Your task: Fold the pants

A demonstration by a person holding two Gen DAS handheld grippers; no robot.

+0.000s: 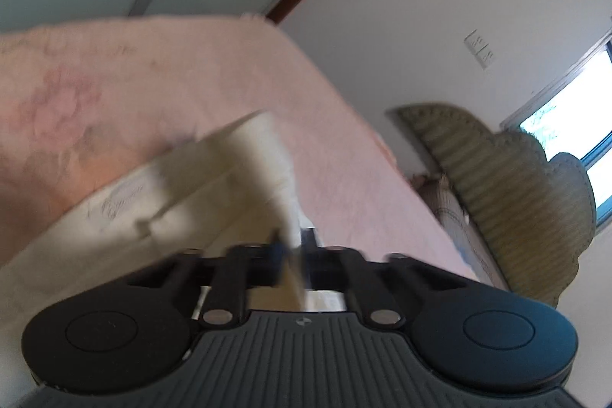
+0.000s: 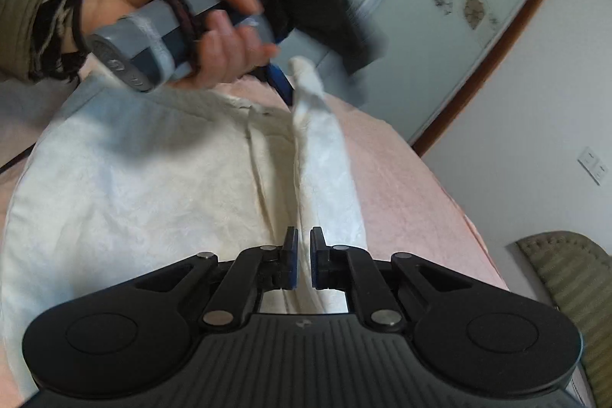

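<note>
Pants (image 2: pixel 153 186): cream cloth spread on the pink bedspread (image 2: pixel 413 186), long axis running from my near side toward the far wardrobe; one edge strip is lifted along the right.
Right gripper (image 2: pixel 304 257): I read its jaws as nearly shut, pinching the near end of that lifted edge.
Left gripper (image 2: pixel 285 85): carried in the person's left hand (image 2: pixel 183 6) at the far end, nearer the far edge; clamped on the bunched tip of the same strip.
Relation: edge hangs taut between both grips, so the fold likely swings leftward over the flat cloth.
Surroundings: green headboard (image 2: pixel 570 278) at right, well apart; I judge nothing blocks the swing.
</note>
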